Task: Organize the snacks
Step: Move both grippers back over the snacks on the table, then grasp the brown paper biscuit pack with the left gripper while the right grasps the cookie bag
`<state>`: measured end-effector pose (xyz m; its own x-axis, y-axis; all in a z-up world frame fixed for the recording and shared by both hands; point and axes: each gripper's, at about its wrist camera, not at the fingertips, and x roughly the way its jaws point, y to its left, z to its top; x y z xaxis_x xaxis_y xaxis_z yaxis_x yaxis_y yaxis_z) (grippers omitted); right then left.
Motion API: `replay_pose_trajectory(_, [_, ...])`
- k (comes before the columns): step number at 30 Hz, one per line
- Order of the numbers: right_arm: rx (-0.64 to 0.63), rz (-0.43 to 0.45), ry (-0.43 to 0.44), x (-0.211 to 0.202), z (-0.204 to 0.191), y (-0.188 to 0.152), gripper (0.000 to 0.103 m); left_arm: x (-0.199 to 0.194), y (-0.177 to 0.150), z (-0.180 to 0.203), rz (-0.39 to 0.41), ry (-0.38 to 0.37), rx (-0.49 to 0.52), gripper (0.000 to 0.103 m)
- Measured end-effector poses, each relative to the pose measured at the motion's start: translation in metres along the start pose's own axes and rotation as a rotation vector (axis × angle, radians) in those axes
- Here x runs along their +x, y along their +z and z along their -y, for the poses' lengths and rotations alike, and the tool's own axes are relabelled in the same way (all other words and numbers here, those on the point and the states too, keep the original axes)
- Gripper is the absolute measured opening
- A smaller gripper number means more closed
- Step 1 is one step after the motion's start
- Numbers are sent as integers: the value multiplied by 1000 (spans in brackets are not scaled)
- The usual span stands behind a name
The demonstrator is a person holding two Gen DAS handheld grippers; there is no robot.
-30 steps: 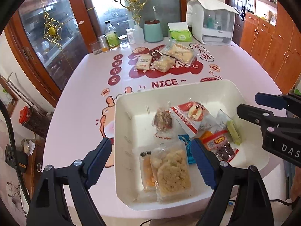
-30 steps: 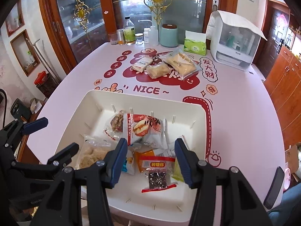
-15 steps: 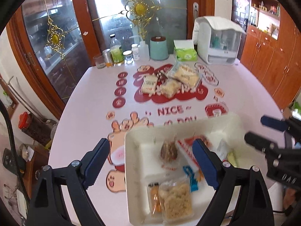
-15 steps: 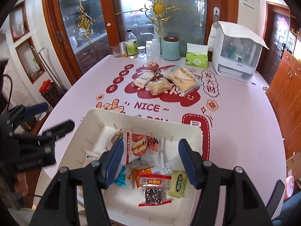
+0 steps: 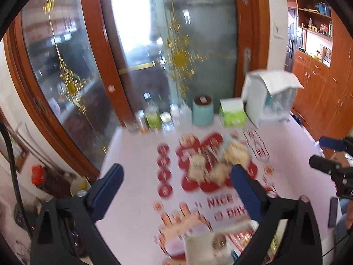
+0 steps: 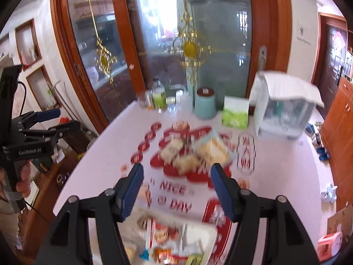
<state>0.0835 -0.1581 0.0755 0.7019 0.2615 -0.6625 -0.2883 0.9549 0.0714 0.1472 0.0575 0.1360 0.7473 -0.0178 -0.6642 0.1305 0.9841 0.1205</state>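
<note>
Snacks (image 6: 194, 152) sit mid-frame on the table (image 6: 275, 176), beyond the tray (image 6: 207, 231); both your left gripper (image 5: 176, 183) and right gripper (image 6: 176, 187) gape empty. Packets look light, crinkly, slippery, probably crushable: pinch a sealed edge.

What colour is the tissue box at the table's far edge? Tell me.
Green and white; the tissue box shows best in the right wrist view.

Blurred cluster of pale wrapped snacks (image 6: 194, 152) far out on the bench's red print, packets touching one another. Near edge: white tray (image 6: 207, 231) with more packets inside, a red-and-white one (image 6: 163, 234) topmost, orange and green beside it.
</note>
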Motion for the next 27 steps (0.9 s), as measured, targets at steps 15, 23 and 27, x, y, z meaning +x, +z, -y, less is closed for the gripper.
replay_pose_trajectory(15, [160,-288,-122,220,53,77,75,249,50,9,-224,-59,114,101])
replay_pose_trajectory(23, [378,-581,-50,363,69,-13,75,400,-22,21,-488,-125,140,101])
replay_pose_trajectory(27, [430,-643,-37,399,64,-41,75,432,-49,26,-535,-134,154,101])
